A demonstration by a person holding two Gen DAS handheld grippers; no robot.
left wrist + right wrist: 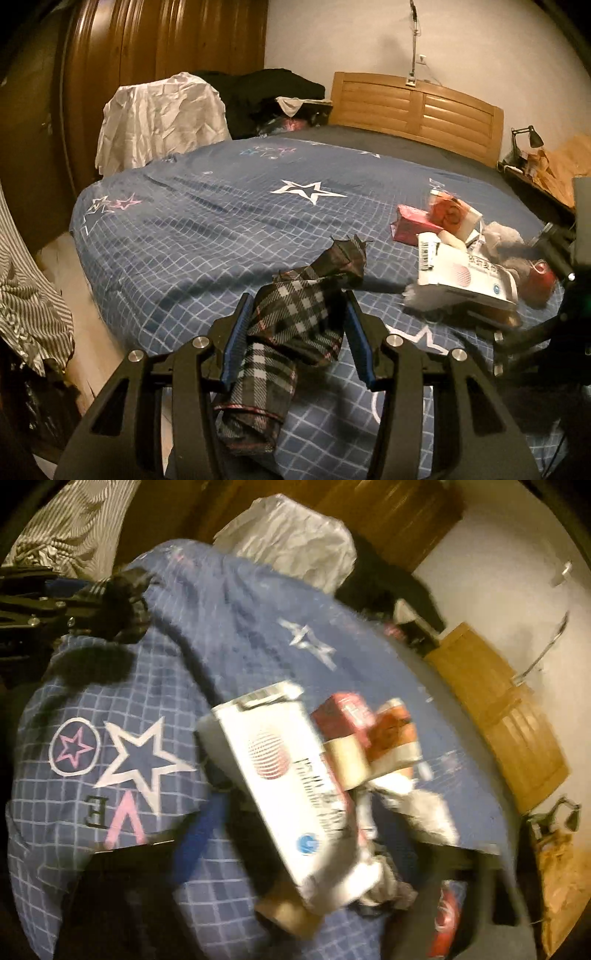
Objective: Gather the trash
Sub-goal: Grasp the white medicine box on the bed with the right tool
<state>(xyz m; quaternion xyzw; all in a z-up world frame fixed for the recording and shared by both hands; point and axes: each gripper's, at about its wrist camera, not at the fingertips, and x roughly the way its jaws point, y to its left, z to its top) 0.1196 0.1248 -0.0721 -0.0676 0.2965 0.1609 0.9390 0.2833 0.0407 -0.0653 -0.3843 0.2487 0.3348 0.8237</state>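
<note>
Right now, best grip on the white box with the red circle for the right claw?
Take the white box across its thin faces at the free near end, coming from above. It lies flat and tilted on the trash pile, broad face up; the far end abuts cartons.

Bed (207, 221): covered by a blue grid-pattern quilt with white and pink star prints; wooden slatted headboard (417, 107) at the far end. A strip of dark sheet (388, 142) is exposed between quilt and headboard.

Lying on the quilt, near the right side: a heap of trash, comprising a white carton with a red striped disc (465, 275), a pink box (410, 225), a red-and-white packet (452, 214), crumpled grey wrapping (506, 240) and a red can (541, 277). Items touch and overlap.

Far left corner: dark clothing (273, 96), piled.
</note>
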